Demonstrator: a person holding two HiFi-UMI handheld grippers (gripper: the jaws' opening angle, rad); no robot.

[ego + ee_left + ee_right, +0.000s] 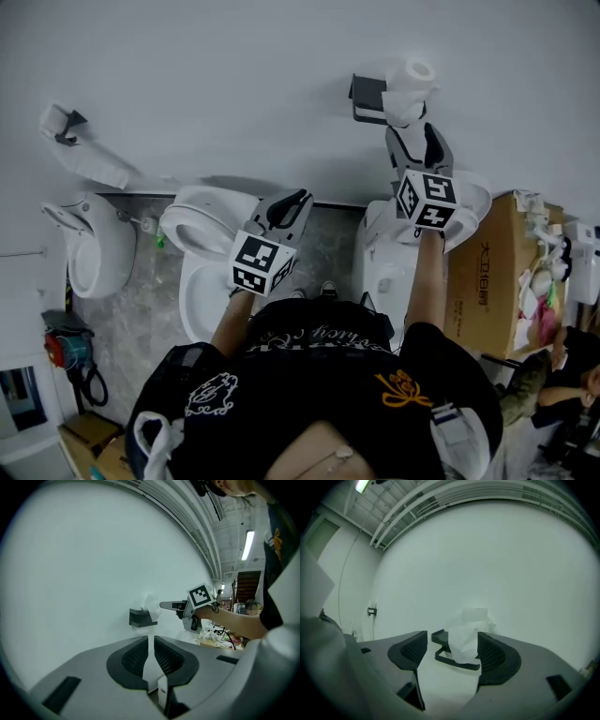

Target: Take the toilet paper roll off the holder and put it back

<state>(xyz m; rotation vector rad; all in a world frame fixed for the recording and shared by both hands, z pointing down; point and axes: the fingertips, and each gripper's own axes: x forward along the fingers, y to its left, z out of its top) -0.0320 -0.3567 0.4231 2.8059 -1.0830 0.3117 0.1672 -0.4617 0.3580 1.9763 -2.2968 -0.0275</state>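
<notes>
Toilet paper roll (410,89) sits on holder (367,94) on wall, loose sheet hanging down. Right tool (415,131) just before it, jaws wide apart, pads not on paper, nothing gripped. Left tool (291,199) well apart, over toilet (202,220), jaws almost together, empty.

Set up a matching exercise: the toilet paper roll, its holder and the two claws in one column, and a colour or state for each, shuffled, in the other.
Column one
1. toilet paper roll
2. holder
3. left claw
4. right claw

Column two
A. jaws wide apart
B. dark, fixed to the wall
C. jaws close together, nothing between them
D. white, with a loose sheet hanging

Pairs: 1-D, 2-B, 3-C, 4-A
</notes>
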